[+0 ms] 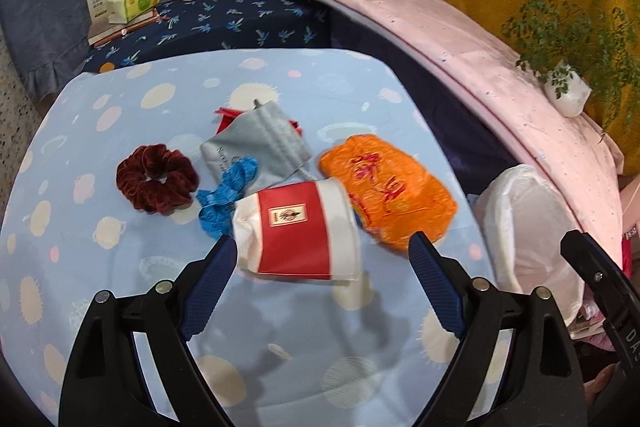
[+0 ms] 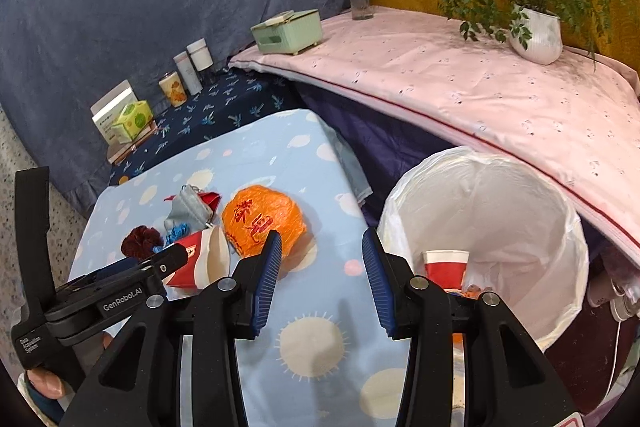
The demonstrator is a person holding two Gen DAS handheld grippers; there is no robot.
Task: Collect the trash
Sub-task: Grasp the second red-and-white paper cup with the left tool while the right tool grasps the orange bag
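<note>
Judging by what lies where, I put the job at an early-to-middle stage. One red-and-white paper cup (image 2: 445, 263) already sits down inside the white-lined trash bin (image 2: 556, 187) beside the surface (image 2: 304, 163), along with some smaller scraps I cannot identify, so at least one piece is done.

Left on the blue spotted cloth is a tight cluster: a second, crushed paper cup (image 1: 298, 233) lying on its side, an orange plastic bag (image 1: 390, 187) crumpled just beside it on the bin side, a blue strip of crinkled ribbon (image 1: 228, 191) touching the cup's far end, a grey pouch (image 1: 256, 147) behind it with something red underneath, and a dark red velvet scrunchie (image 1: 157, 177) a little apart. My guess is the pouch and scrunchie are keepers, not trash, though I cannot be sure.

My left gripper (image 1: 324, 247) has its fingers spread wide, empty, straddling the crushed cup, one finger close by each end and neither visibly pressing on it yet. That reads as the pick in hand. My right gripper (image 2: 320, 259) hangs between the cluster and the bin, fingers likewise apart and holding nothing.

Still to go, as I see it: the cup, the orange bag and the ribbon.
</note>
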